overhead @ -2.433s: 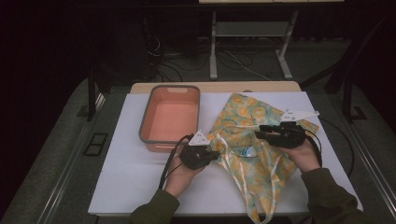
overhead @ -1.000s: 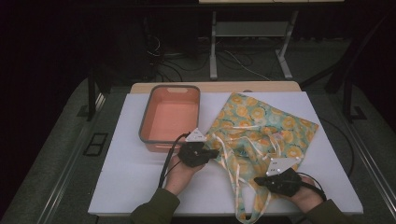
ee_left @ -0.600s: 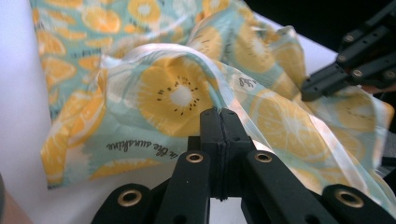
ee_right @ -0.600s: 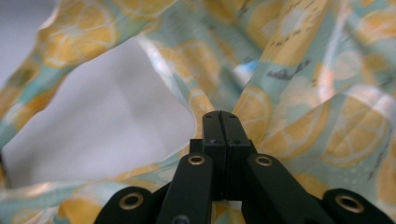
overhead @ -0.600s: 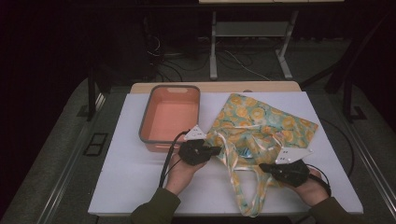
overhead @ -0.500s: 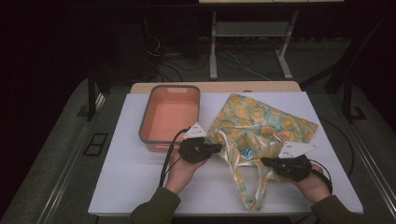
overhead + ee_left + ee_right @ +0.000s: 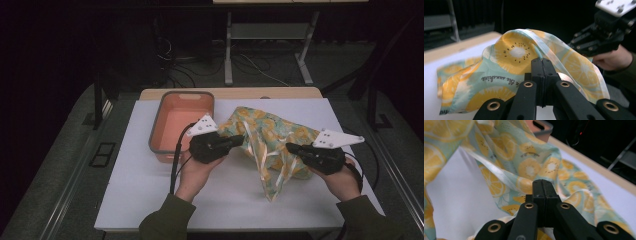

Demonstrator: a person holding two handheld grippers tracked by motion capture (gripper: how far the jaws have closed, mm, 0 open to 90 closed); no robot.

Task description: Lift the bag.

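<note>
High view: left claw and right claw raised, facing, both pinching fruit-print cloth.

Dim room, table lit from above, dark surroundings, soft focus

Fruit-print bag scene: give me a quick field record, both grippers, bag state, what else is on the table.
left gripper: shut on the bag's edge
right gripper: shut on the bag's opposite edge
bag: yellow fruit-print cloth, lifted between both grippers, lower end drooping to the table
strap: pale, runs along the bag's top fold
tray: orange, grey rim, left of the bag, nothing visible in it
table: white sheet
</note>
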